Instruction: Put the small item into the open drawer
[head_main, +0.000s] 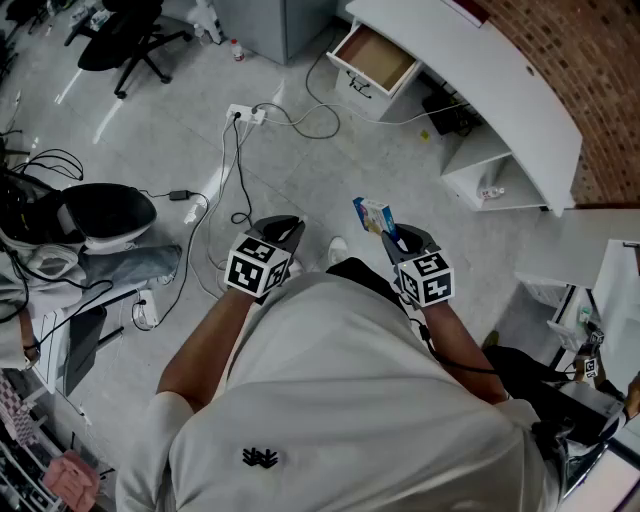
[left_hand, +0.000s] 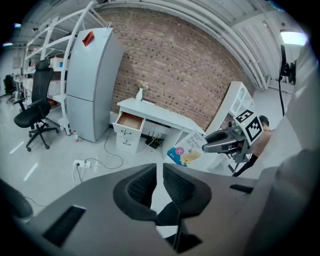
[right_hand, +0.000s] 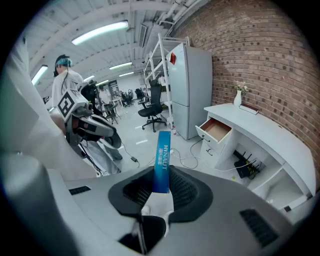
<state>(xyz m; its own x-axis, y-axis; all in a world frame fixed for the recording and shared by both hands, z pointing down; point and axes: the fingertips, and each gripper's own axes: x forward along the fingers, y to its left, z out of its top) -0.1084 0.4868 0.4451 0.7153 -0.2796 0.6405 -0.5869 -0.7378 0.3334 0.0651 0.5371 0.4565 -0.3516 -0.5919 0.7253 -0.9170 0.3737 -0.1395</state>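
Observation:
The small item is a thin blue and white box, and my right gripper is shut on its lower edge, holding it upright in the air. In the right gripper view the box's blue spine stands between the pads. The left gripper view shows its printed face. My left gripper hangs beside it at the same height, jaws drawn together to a thin slit with nothing in them. The open drawer, empty with a brown bottom, sticks out of the white desk well ahead of both grippers.
A power strip with trailing cables lies on the floor between me and the drawer. An office chair stands far left, and bags and gear sit left. A grey fridge stands next to the desk.

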